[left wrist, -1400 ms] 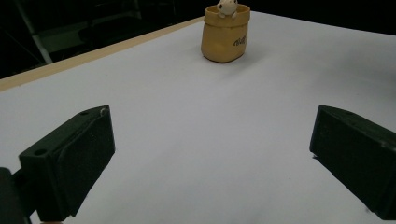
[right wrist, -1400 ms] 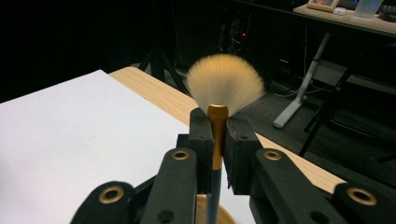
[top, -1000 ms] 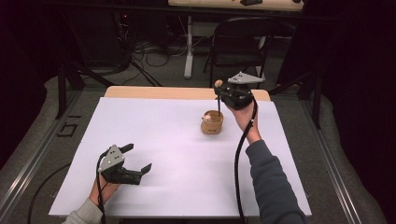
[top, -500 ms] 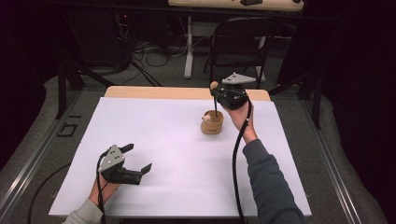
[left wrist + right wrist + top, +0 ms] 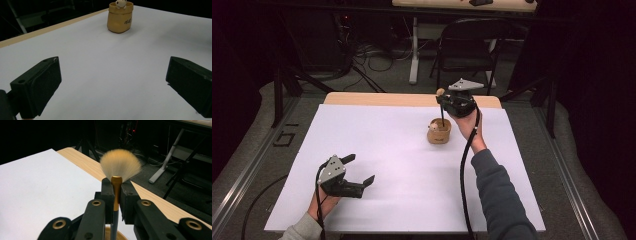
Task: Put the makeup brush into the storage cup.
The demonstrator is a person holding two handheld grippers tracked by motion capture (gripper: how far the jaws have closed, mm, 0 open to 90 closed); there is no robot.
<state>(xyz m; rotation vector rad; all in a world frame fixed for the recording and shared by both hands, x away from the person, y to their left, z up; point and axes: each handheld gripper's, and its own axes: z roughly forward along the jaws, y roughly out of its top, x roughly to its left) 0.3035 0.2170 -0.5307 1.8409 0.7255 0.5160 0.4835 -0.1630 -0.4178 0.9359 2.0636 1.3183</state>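
— Right gripper (image 5: 442,101)?
— Raised at arm's length, jaws clamped tight (sleeved forearm stretching up beneath it).
— Left gripper (image 5: 357,170)?
— Low near the person, jaws spread wide, hand (image 5: 324,202) gripping behind it.

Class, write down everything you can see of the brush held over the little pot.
The brush has a fanned, cream-tan head of soft bristles, a shiny gold collar beneath it and a thin dark handle. It stands upright, bristles on top, clamped at the collar between the black jaws of the right gripper. In the high view its handle runs down into the small tan pot near the table's far edge; whether it touches the pot cannot be told.
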